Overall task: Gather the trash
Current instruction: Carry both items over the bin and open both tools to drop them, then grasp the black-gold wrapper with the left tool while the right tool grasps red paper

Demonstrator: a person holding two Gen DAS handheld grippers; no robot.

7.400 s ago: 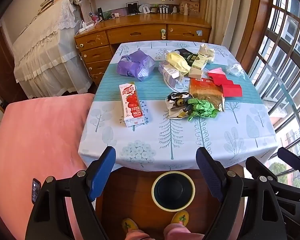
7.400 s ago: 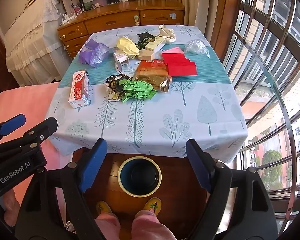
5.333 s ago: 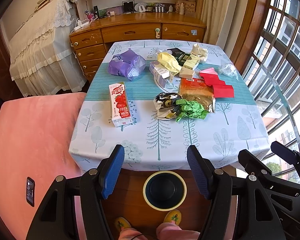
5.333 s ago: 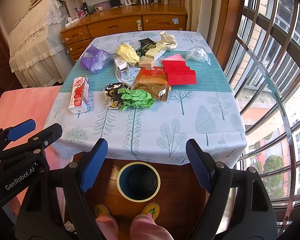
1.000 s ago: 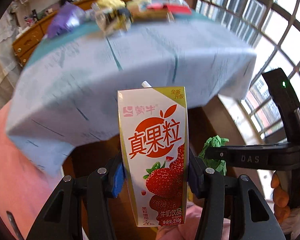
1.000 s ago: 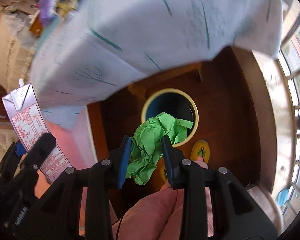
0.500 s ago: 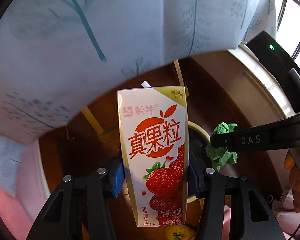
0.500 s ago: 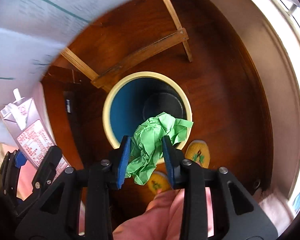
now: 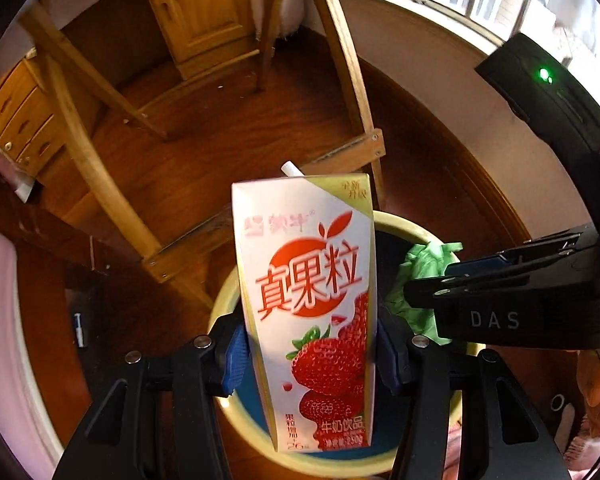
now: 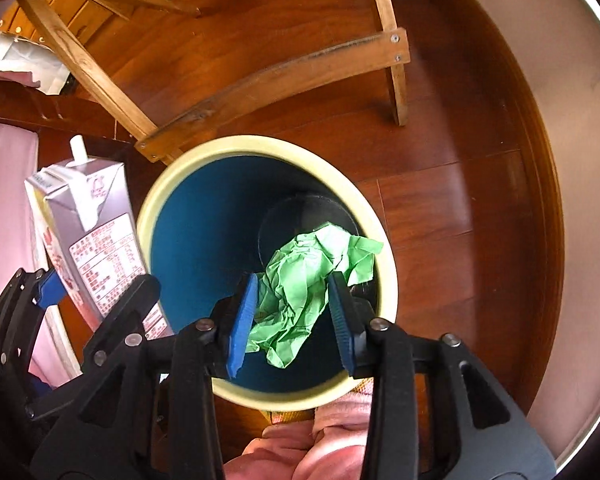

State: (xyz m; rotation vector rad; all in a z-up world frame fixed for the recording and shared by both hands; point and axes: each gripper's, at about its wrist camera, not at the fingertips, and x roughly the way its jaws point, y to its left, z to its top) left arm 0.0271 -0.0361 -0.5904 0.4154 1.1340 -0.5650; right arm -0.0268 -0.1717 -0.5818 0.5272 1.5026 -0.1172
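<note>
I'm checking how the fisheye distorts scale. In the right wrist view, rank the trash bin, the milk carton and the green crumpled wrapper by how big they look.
1. Trash bin, largest by far.
2. Milk carton.
3. Green crumpled wrapper.

The carton and the wrapper look close in size; the carton is partly hidden behind the left gripper, so that order is unsure.

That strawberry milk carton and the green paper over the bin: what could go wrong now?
1. The milk carton, clamped in the left tool, hangs at the bin's rim; dropped now, it might land outside.
2. The right tool is opening around the crumpled green paper. It sits near the rim's close side and could snag on a pad.
</note>
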